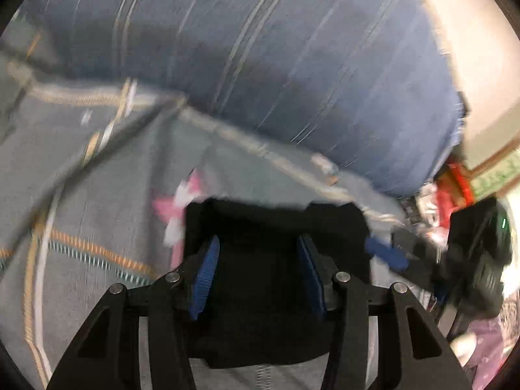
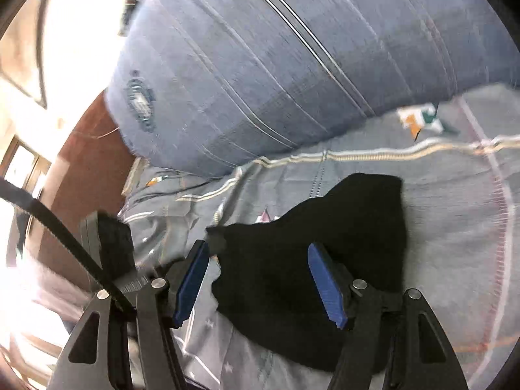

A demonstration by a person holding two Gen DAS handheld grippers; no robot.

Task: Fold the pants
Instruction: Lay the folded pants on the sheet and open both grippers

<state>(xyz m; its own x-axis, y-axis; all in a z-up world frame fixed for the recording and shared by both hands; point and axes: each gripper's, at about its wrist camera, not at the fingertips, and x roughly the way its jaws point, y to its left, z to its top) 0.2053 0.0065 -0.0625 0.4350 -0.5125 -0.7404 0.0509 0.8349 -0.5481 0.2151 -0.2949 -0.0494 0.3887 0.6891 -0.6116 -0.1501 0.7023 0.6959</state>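
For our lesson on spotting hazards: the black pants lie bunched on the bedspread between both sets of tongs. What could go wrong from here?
1. The pants lie crumpled, so a fold may come out crooked.
2. The right tongs stand open over both pants and bedspread, so closing might pinch both.

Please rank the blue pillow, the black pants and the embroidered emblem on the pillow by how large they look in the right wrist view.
1. Blue pillow, filling most of the upper frame.
2. Black pants; they lie nearer the camera, so their true size against the pillow is unsure.
3. Emblem, clearly smallest.
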